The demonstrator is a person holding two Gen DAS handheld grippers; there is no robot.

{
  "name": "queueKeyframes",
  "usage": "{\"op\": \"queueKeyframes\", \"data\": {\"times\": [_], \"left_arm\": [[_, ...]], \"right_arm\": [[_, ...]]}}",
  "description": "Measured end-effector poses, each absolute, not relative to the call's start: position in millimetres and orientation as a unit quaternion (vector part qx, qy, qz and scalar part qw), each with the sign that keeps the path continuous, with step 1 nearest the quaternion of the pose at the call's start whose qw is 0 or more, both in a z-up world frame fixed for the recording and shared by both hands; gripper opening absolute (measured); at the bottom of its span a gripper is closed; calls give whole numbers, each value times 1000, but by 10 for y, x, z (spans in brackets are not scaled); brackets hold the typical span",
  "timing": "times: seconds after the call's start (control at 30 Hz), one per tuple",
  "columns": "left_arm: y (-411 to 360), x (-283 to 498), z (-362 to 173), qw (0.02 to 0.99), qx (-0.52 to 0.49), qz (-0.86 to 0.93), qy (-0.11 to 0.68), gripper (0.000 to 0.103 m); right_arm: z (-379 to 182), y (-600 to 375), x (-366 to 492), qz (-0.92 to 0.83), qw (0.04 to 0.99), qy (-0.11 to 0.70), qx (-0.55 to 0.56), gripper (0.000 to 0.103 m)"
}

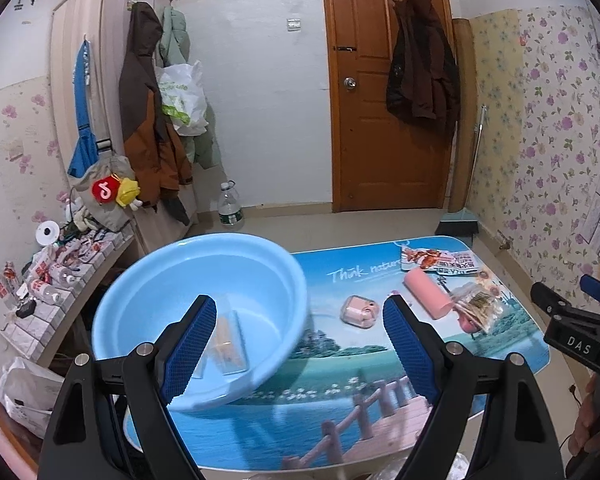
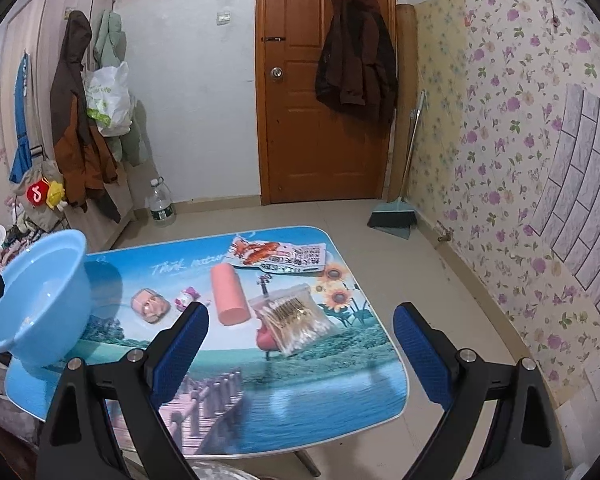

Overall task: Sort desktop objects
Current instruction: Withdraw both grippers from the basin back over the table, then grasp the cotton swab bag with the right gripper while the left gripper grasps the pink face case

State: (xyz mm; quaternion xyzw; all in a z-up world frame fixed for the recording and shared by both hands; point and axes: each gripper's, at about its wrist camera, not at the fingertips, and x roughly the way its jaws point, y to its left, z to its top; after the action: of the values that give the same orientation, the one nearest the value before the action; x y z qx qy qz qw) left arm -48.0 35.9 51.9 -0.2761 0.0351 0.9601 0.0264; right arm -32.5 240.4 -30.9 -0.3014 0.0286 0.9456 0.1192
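A light blue basin stands on the left of the picture-printed table; a clear packet lies inside it. On the table lie a small pink case, a pink cylinder, a bag of cotton swabs, a red-printed packet and a small pink-white item. My left gripper is open above the basin's right rim. My right gripper is open above the table's near right part.
A low shelf with small bottles stands left of the table. A water bottle, a broom and dustpan and a closed door lie beyond. Coats hang on a wardrobe.
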Motion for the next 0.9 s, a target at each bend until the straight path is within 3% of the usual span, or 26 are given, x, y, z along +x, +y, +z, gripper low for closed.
{"op": "queueKeyframes", "data": {"times": [0.9], "left_arm": [[1014, -1412, -124, 68, -344, 936, 44, 85]], "right_arm": [[-971, 2949, -1065, 916, 141, 31, -374, 95]]}}
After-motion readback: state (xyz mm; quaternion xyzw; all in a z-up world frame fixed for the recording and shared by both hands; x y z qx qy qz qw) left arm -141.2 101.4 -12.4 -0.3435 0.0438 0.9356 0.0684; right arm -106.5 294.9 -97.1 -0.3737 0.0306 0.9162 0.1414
